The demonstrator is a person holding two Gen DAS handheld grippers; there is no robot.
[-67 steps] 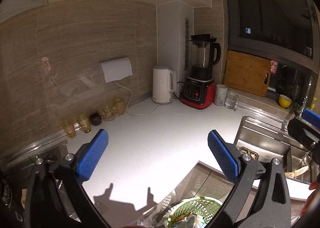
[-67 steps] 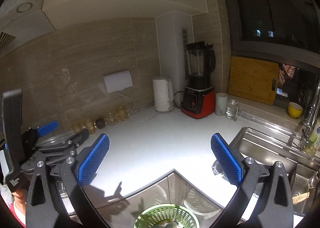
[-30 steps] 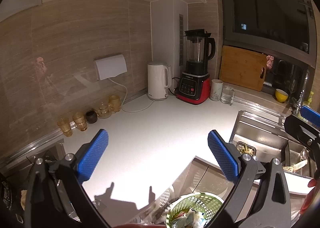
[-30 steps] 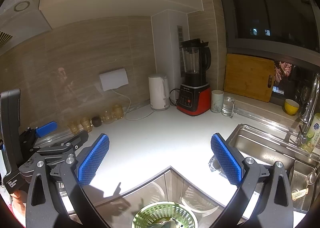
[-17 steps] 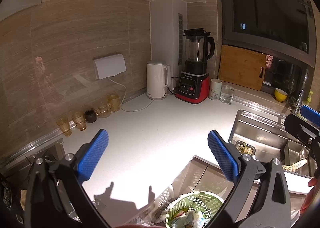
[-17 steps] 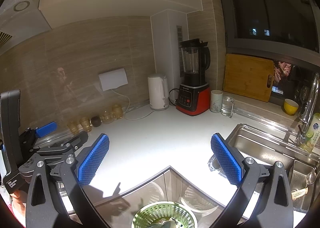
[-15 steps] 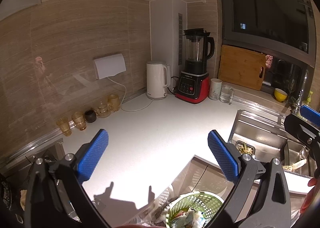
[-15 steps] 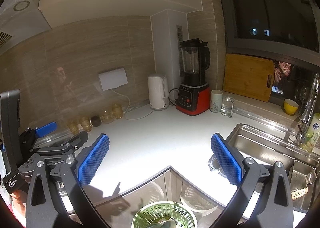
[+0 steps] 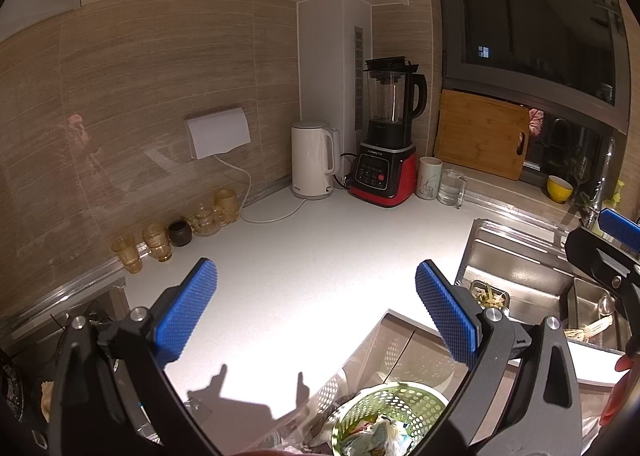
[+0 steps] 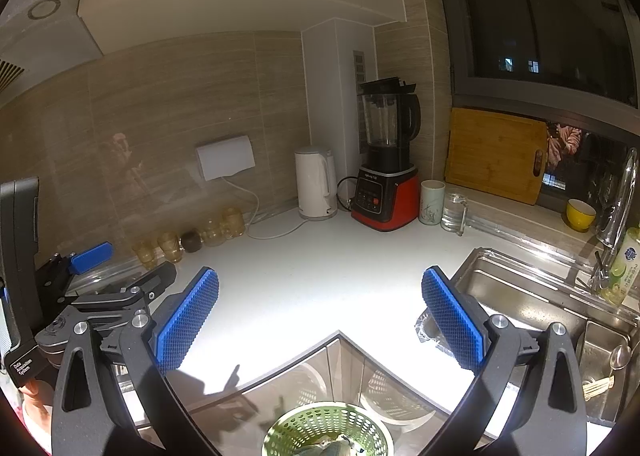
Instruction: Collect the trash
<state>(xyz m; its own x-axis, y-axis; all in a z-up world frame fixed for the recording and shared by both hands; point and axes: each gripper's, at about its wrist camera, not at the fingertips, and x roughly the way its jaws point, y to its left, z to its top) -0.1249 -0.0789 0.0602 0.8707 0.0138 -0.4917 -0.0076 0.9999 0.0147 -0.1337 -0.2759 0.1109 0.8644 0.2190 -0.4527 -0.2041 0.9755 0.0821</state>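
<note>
A: What's changed vs a sec ago?

B: V. little. Both views pulled back a bit, then settled. Left tool [image 9: 316, 310] & right tool [image 10: 320, 312]: jaws wide apart, nothing held.

A: Trash?

B: Crumpled clear plastic wrapper [image 10: 430, 330] on the glossy white tabletop [image 9: 320, 256], by the steel sink [image 10: 516, 296]; food scraps in the sink strainer [image 9: 489, 293]. Green perforated plastic bin [image 10: 326, 430] below the edge already holds crumpled waste. Can't tell early or late.
</note>
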